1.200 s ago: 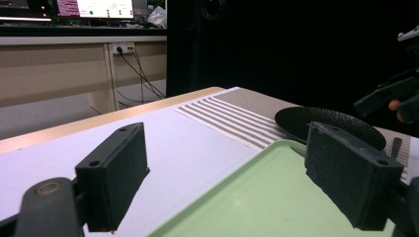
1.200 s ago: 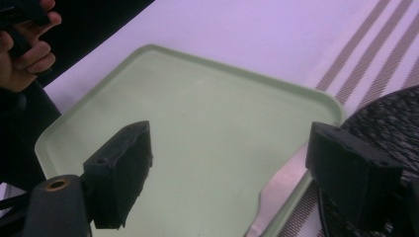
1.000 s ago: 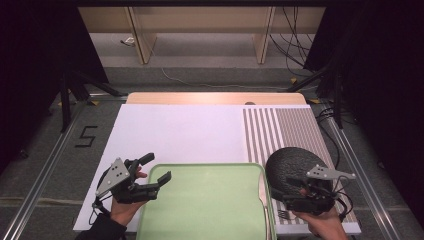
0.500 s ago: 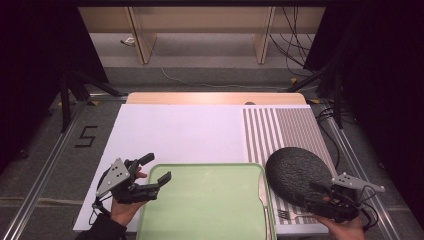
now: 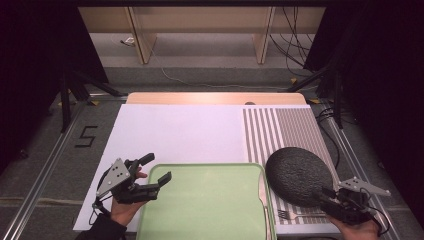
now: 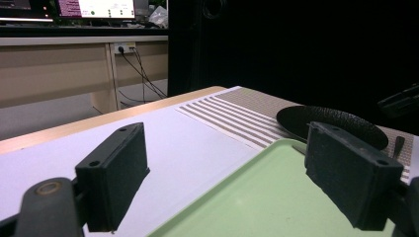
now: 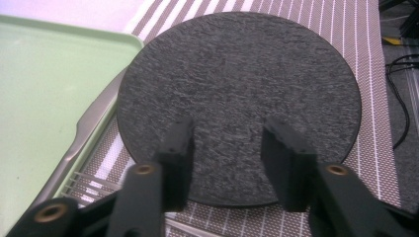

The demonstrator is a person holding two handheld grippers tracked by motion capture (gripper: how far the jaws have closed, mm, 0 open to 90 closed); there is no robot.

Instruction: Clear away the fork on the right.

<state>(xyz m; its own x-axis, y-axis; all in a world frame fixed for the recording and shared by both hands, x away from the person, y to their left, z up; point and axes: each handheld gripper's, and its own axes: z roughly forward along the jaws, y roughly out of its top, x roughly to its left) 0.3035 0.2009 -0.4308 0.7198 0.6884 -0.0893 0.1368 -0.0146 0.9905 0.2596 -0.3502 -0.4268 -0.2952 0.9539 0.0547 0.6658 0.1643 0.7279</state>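
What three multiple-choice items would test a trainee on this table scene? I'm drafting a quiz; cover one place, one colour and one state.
1. Where does the dark round plate lie?
A. on the striped mat
B. on the green tray
C. on the floor

2. What colour is the tray?
A. red
B. light green
C. blue

3. How does the left tool stand?
A. shut on the plate
B. shut on a fork
C. open, holding nothing

Answers:
1 A, the striped mat runs under and around the plate.
2 B, pale green in the high view.
3 C, its jaws stand wide apart at the tray's left corner with nothing between them.
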